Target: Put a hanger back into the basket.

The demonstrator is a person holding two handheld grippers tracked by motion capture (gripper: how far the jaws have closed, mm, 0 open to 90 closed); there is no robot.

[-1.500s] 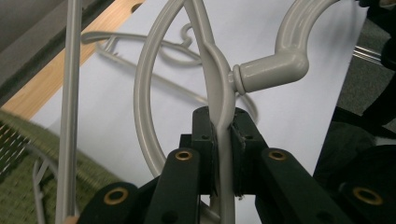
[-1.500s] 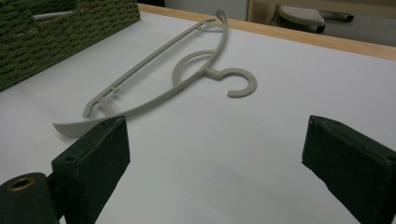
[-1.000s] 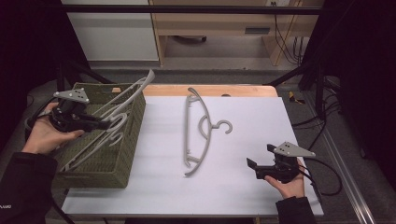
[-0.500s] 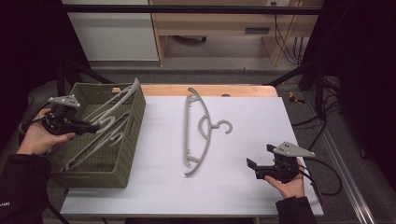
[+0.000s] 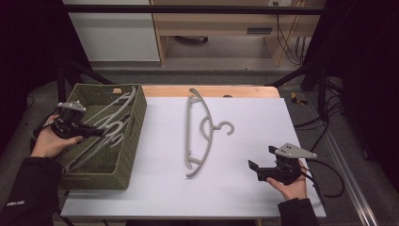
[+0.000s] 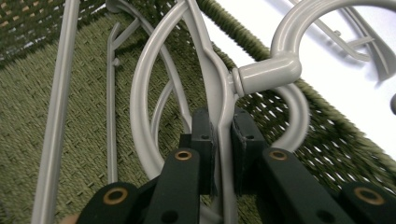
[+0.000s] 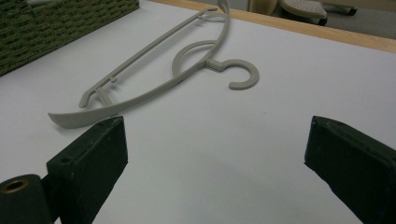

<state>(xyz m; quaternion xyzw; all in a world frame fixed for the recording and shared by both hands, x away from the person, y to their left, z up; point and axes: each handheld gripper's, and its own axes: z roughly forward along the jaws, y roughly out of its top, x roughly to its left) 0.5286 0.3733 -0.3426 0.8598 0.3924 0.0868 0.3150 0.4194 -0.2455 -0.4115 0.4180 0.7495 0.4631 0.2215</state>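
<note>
My left gripper (image 5: 96,133) (image 6: 223,142) is shut on a grey plastic hanger (image 5: 109,123) (image 6: 219,88), pinching its curved bar just below the hook. That hanger lies low inside the green woven basket (image 5: 127,162) (image 6: 56,107), over another grey hanger (image 6: 109,102). A third grey hanger (image 5: 200,134) (image 7: 154,79) lies flat on the white table, hook pointing right. My right gripper (image 5: 261,165) (image 7: 215,158) rests at the table's front right, open, with nothing between its jaws, pointing toward that hanger.
The white tabletop (image 5: 244,117) has a wooden strip (image 5: 211,91) along its far edge. The basket stands at the table's left edge. Black frame posts and cables stand at the right side (image 5: 324,94). A cable (image 5: 329,179) trails from my right gripper.
My left gripper has come down and toward the left with the hanger, lowering it from propped on the basket's rim to inside the basket. The right gripper has stayed put.
</note>
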